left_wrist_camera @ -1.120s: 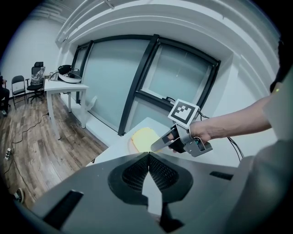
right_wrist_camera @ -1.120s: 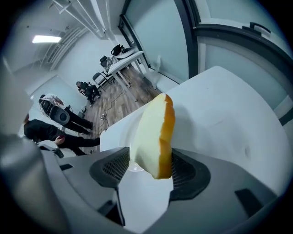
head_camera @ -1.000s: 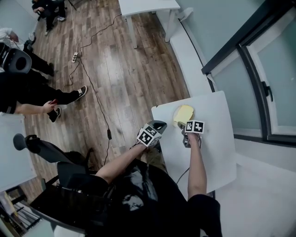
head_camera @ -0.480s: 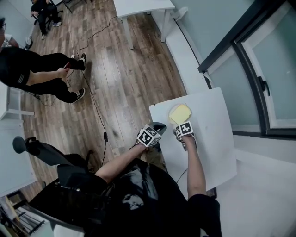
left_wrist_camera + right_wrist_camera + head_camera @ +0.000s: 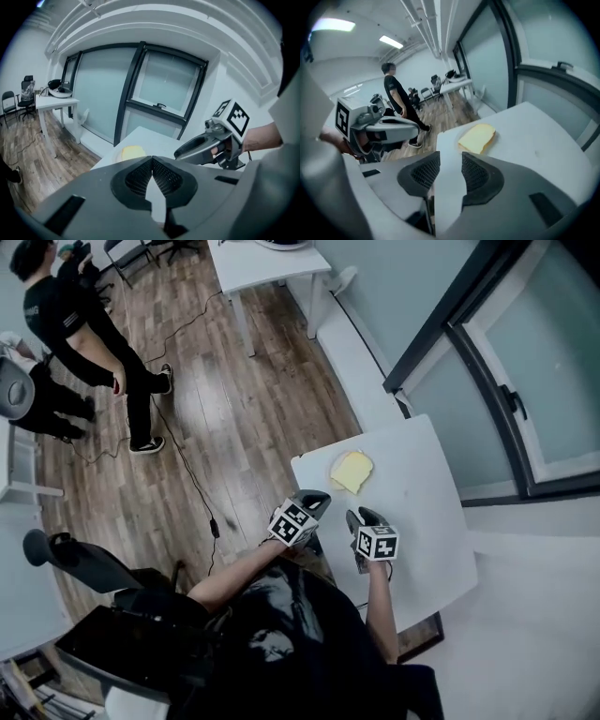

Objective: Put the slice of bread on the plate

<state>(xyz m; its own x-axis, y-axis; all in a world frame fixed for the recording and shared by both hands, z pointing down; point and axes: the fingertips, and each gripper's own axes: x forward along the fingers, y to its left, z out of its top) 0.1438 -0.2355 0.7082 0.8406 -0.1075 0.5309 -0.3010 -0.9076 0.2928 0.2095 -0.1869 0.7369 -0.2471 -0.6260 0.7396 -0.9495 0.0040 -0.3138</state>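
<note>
The bread slice point(image 5: 352, 471) lies on the plate point(image 5: 333, 464) at the table point(image 5: 422, 521) corner. My right gripper point(image 5: 355, 515) has its jaws closing on nothing, and my left gripper point(image 5: 322, 494) has its jaws pressed together, empty. I judge it wisest to keep both clear of the plate.

**Operator:** Which items were only partly visible?

**Technician:** In the left gripper view, the body of the left gripper point(image 5: 152, 161) covered the near edge of the slice of bread point(image 5: 132, 152). The plate point(image 5: 334, 462) was white on the white table point(image 5: 422, 512), so its rim could barely be traced.

**Operator:** Was anything cut off?

**Technician:** In the head view, the top edge cut the second table point(image 5: 267, 263). The object on it was too small to identify.
</note>
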